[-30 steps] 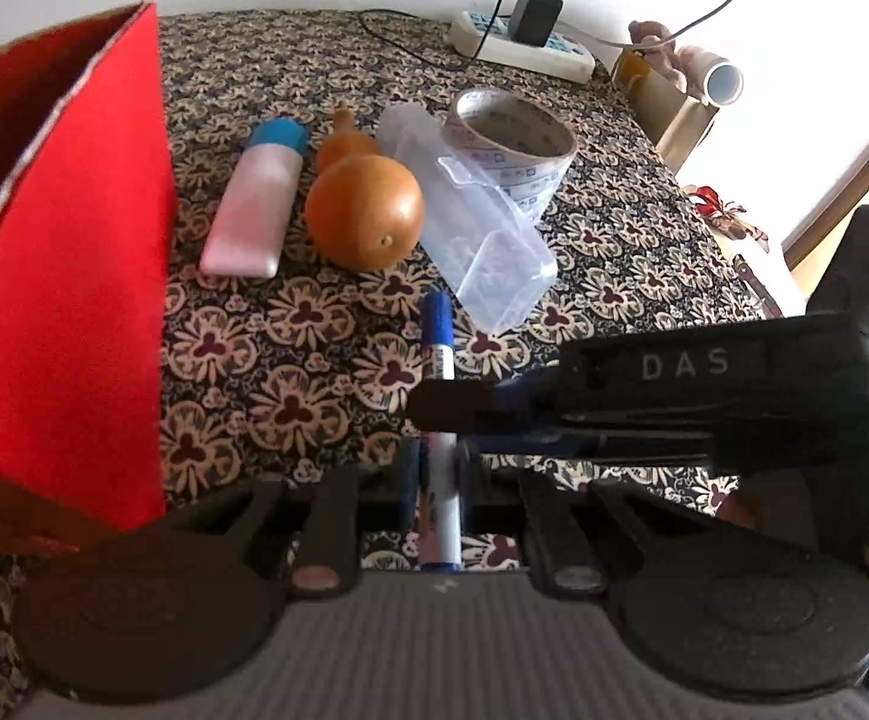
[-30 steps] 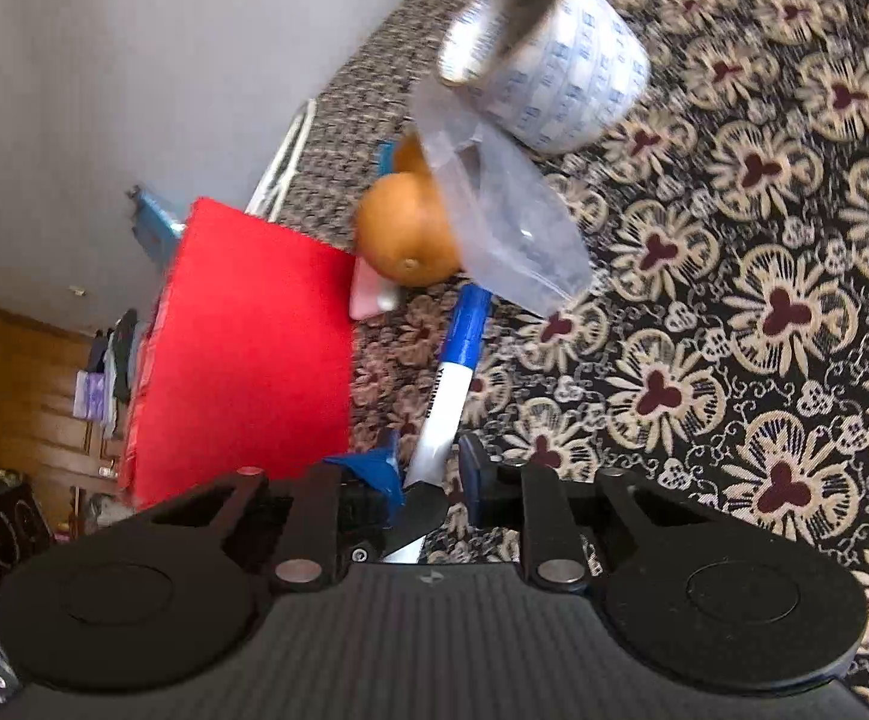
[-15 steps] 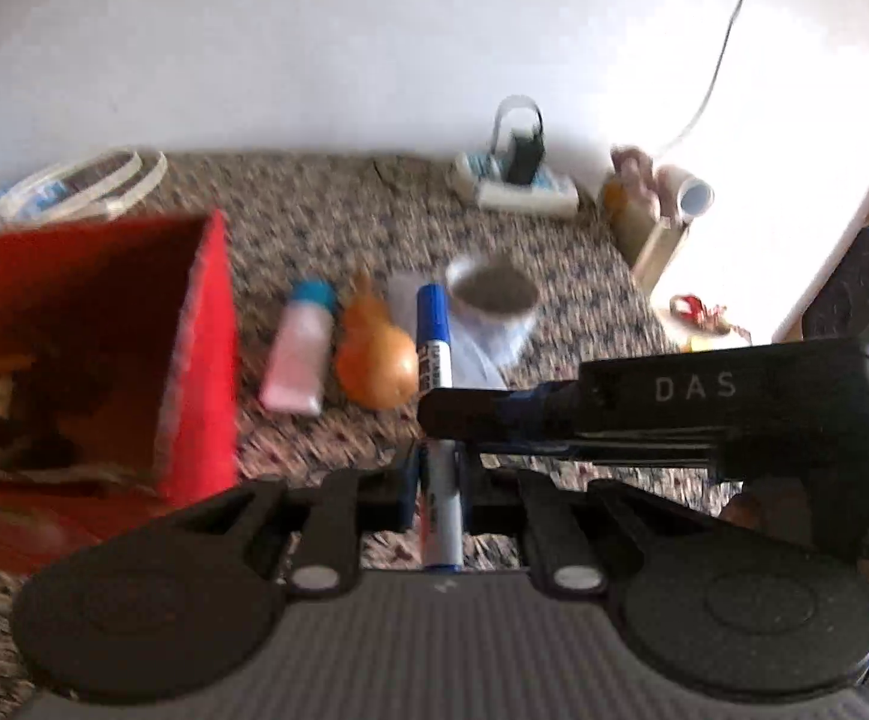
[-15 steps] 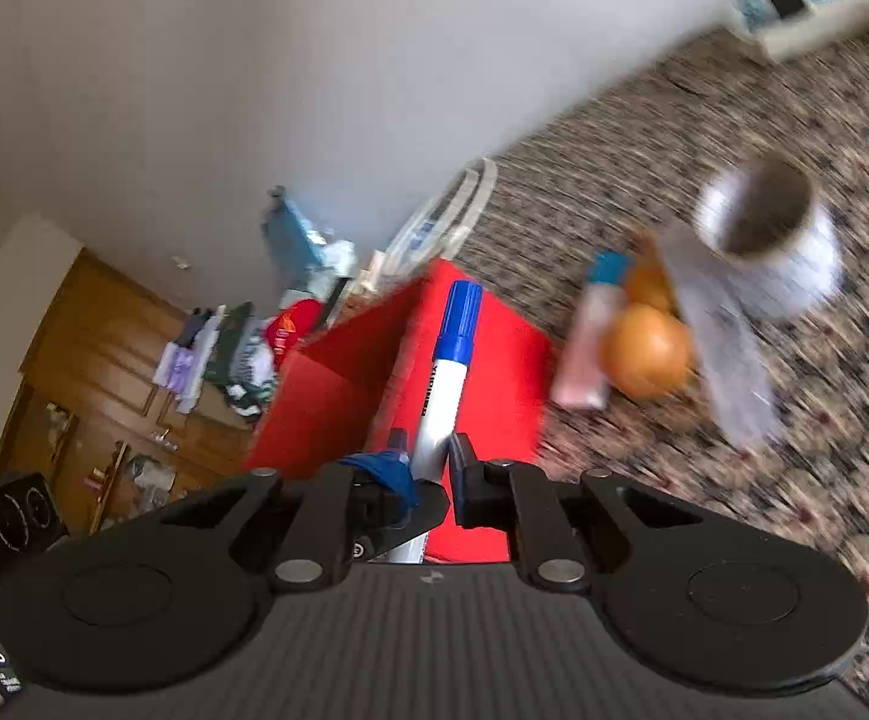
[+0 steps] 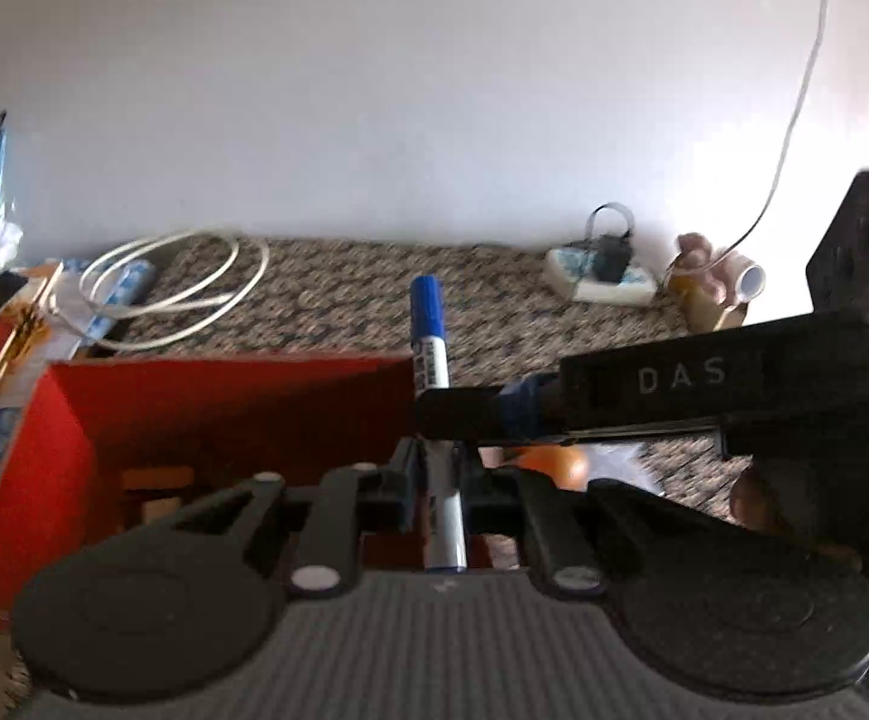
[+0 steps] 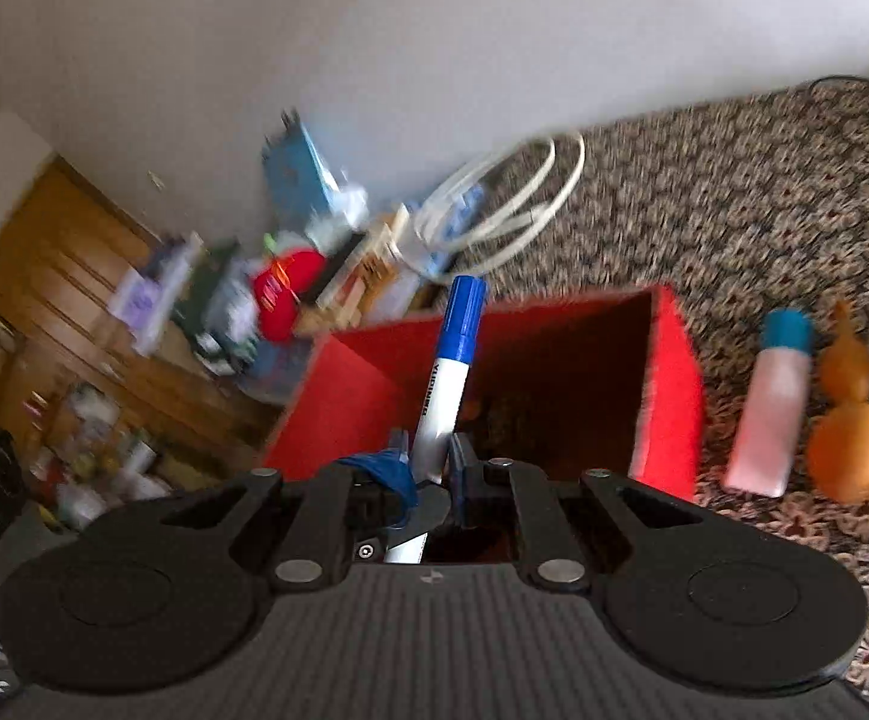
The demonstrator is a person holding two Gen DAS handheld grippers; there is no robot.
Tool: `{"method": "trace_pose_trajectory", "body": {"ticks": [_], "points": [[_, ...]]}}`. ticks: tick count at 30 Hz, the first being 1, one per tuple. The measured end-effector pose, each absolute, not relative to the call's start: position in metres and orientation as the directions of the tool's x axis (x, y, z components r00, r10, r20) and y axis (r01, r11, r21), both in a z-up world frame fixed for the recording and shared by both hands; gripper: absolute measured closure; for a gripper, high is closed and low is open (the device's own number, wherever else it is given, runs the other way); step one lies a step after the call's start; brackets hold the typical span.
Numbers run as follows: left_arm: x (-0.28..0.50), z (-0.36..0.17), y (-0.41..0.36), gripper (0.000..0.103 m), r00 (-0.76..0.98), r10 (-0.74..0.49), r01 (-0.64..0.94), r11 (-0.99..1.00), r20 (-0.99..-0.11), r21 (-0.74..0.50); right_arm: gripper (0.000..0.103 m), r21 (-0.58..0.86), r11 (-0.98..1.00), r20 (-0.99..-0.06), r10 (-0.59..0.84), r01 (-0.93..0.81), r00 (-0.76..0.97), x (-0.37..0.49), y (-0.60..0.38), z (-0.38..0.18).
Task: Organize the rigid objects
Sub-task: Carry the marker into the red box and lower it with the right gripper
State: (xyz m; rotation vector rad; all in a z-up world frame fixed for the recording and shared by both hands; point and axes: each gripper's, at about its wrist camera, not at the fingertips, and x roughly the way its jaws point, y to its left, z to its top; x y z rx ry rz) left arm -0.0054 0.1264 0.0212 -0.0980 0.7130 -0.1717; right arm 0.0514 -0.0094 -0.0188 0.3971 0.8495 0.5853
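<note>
Both hand-held grippers, the left point(image 5: 434, 468) and the right point(image 6: 428, 462), are clamped on one blue-capped marker point(image 6: 448, 378). It hangs above the open red box point(image 6: 668, 396) on the desk point(image 6: 734, 222).

Patterned tablecloth point(image 5: 344, 300), brown floral, covering the table; white wall point(image 5: 374, 90) behind; coiled white cable point(image 5: 182, 282) at the far edge; white power strip point(image 5: 599, 285) with black adapter plugged in, near the wall; thin white cord point(image 5: 794, 120) hanging down the wall; wooden cabinet point(image 6: 62, 300) in the background; blurred clutter beside it, items indistinct
</note>
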Motion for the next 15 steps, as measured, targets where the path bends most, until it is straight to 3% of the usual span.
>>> {"method": "trace_pose_trajectory", "body": {"ticks": [9, 15], "points": [[0.025, -0.031, 0.205, 0.094, 0.598, -0.226, 0.105, 0.973, -0.769, -0.204, 0.103, 0.426, 0.865, -0.764, 0.501, -0.265, 0.407, 0.089, 0.053, -0.061], [0.041, -0.062, 0.216, 0.094, 0.495, -0.237, 0.105, 0.971, -0.836, -0.213, 0.103, 0.399, 0.889, -0.829, 0.454, -0.224, 0.325, 0.104, 0.066, -0.082]]}}
